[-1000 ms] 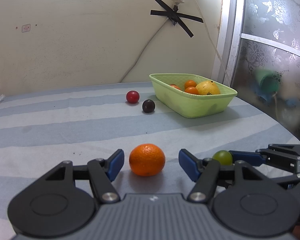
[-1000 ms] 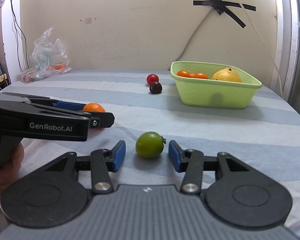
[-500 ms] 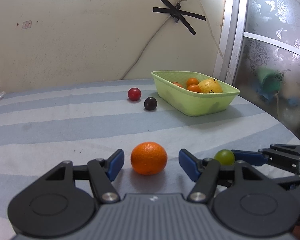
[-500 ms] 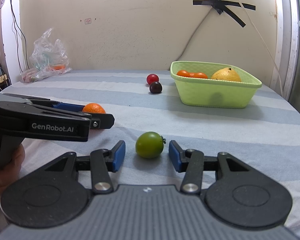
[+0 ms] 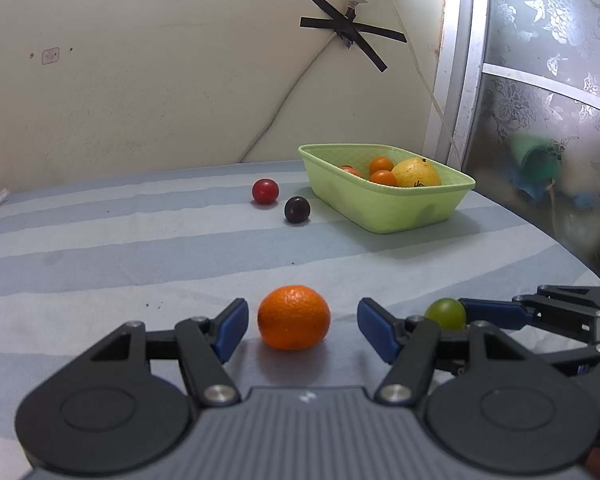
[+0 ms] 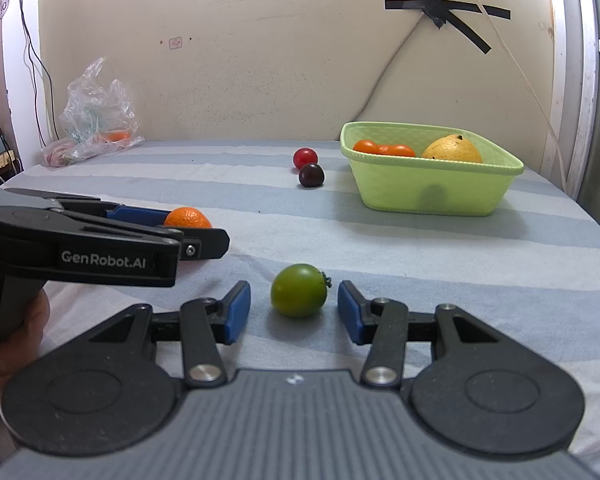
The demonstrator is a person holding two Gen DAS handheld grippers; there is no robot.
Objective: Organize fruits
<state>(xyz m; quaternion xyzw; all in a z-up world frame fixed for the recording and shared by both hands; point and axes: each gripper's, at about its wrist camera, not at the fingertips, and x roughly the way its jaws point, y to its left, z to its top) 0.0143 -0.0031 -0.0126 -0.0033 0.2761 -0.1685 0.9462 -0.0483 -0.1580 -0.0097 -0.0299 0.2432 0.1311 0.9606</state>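
Nearest, the left gripper (image 5: 302,330) stands open around an orange (image 5: 294,317) on the striped cloth (image 5: 100,264), its blue pads clear of the peel on both sides. Just right of the orange, the right gripper (image 6: 294,312) likewise brackets a green tomato (image 6: 299,290) without touching it. Closing well likely means squeezing each fruit evenly at its widest part, gently on the soft tomato. Beyond the orange lie a dark plum (image 5: 297,209) and a red tomato (image 5: 265,191), then the green basket (image 5: 388,216) already holding fruit.
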